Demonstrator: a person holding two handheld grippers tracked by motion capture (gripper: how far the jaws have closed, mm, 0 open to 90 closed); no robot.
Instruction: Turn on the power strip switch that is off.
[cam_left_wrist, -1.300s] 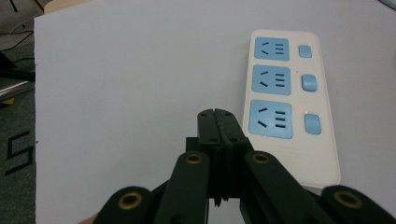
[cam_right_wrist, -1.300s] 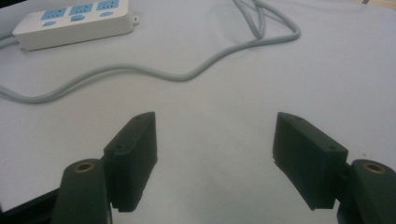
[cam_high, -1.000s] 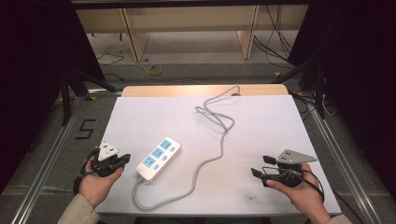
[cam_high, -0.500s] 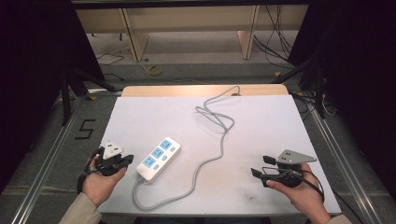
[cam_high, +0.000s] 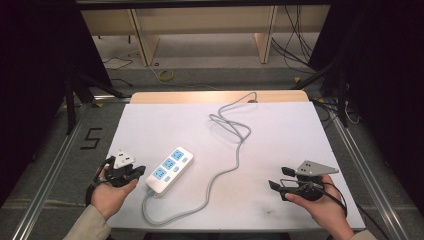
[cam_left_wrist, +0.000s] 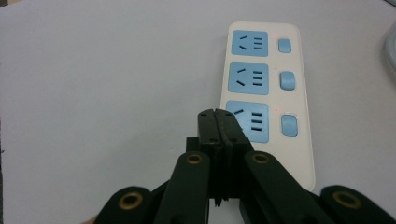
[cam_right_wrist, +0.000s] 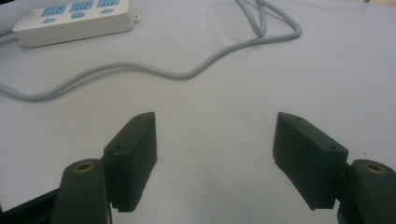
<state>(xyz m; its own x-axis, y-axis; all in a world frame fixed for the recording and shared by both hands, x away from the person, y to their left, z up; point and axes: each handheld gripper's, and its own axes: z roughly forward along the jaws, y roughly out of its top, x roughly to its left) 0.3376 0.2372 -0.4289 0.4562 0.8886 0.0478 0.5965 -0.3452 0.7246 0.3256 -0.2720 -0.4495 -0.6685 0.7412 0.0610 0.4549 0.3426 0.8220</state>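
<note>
A white power strip (cam_high: 169, 170) with three blue sockets and three blue switches lies at lower left of centre in the high view on the white table (cam_high: 280, 130). Its grey cord (cam_high: 227, 150) loops from the strip's near end, then winds up to the table's far edge. No brand or lettering on the strip can be read. The left gripper (cam_high: 134, 173), at lower left, has its jaws pressed together on nothing, tips just beside the strip's near end. The right gripper (cam_high: 278, 179), at lower right, is spread wide and empty, well apart from the strip. A "5" mark (cam_high: 91, 138) sits on the floor, left of the table.
</note>
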